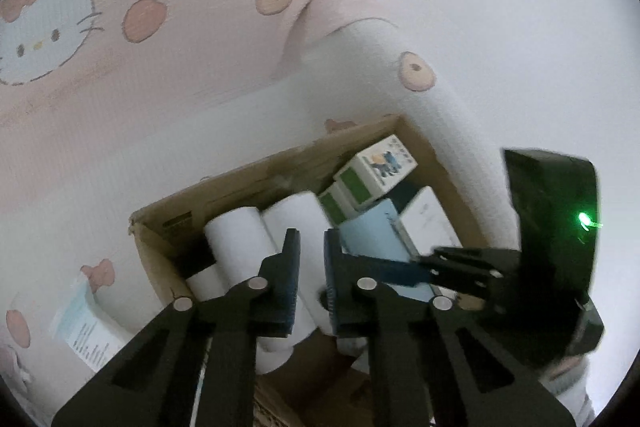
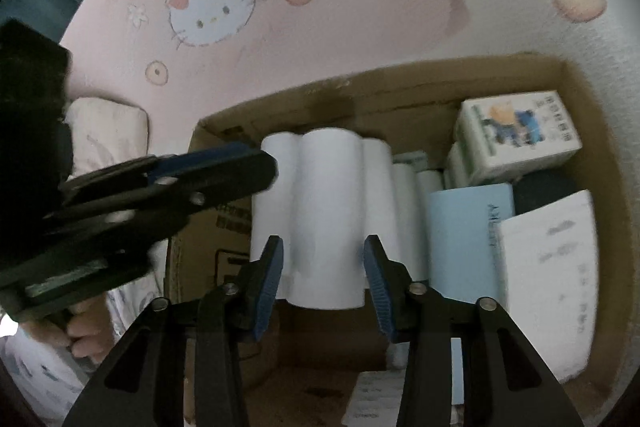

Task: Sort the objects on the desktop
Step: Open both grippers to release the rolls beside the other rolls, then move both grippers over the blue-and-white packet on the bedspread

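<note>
A brown cardboard box [image 2: 592, 155] lies on a pink Hello Kitty bedspread. It holds several white rolls [image 2: 328, 211], a light blue box [image 2: 464, 239], a white packet [image 2: 552, 275] and small green-and-white cartons [image 2: 520, 135]. My right gripper [image 2: 324, 279] is open over the box, its blue-padded fingers either side of the middle roll's near end, not touching it. My left gripper [image 1: 312, 275] hovers over the box with its jaws a narrow gap apart and nothing between them. It also shows at the left in the right wrist view [image 2: 240, 167]. The box also shows in the left wrist view [image 1: 168, 223].
A leaflet [image 1: 84, 327] lies on the bedspread left of the box. A pale folded packet [image 2: 108, 131] lies beyond the box's left side. The right gripper's black body [image 1: 552, 251] is at the right in the left wrist view. The bedspread [image 1: 160, 67] is all around.
</note>
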Available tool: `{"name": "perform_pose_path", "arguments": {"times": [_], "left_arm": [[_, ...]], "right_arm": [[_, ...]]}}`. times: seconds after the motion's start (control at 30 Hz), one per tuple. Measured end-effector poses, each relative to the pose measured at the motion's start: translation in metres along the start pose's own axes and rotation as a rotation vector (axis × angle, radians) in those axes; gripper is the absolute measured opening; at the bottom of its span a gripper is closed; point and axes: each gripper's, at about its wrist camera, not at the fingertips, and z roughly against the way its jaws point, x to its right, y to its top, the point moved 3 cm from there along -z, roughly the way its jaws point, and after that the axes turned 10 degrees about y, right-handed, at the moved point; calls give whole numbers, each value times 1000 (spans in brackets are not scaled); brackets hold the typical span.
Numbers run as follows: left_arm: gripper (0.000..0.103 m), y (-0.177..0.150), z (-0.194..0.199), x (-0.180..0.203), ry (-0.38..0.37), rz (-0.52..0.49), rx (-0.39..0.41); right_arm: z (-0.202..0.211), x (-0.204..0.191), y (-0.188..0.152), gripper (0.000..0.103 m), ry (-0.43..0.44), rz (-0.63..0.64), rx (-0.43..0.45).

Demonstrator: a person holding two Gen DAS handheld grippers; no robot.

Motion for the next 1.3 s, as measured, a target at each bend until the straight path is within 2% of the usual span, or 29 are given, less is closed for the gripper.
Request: {"name": "perform_pose_path", "arguments": {"times": [0.13, 0.3, 0.37, 0.43, 0.5, 0.6, 0.7, 0.8, 0.9, 1.0, 1.1, 1.2, 1.3], "left_arm": [[13, -2, -2, 0, 17, -21, -4], [14, -3, -4, -9, -2, 19, -24], [20, -5, -2, -12, -7, 35, -31], [36, -5, 3, -14, -30, 50, -25], [39, -6, 11, -17, -34, 65, -2], [40, -8, 24, -20, -46, 79, 28], [40, -11, 39, -22, -47, 70, 60], [39, -18, 57, -27, -87, 65, 99], [17, -28, 72, -36, -117, 73, 110], [15, -44, 80, -47, -87, 63, 113], [15, -66, 86, -65, -22, 54, 105], [15, -89, 87, -88, 10, 77, 94], [16, -111, 82, -116, 21, 125, 71]], "right_arm": [[-7, -1, 8, 35, -1, 31, 2], [-14, -10, 10, 35, -47, 104, -18], [-11, -11, 8, 35, -60, 109, -6], [-2, -13, 6, 35, -63, 108, 19], [7, -19, 3, 36, -52, 115, 38], [25, -35, -3, 36, -122, 163, 96], [40, -49, -11, 36, -160, 201, 121], [50, -67, -21, 36, -218, 237, 142], [55, -83, -31, 38, -237, 267, 157], [54, -100, -38, 45, -237, 287, 170], [49, -121, -50, 52, -261, 333, 178], [39, -146, -62, 54, -279, 398, 180], [24, -171, -76, 55, -247, 457, 189]]}}
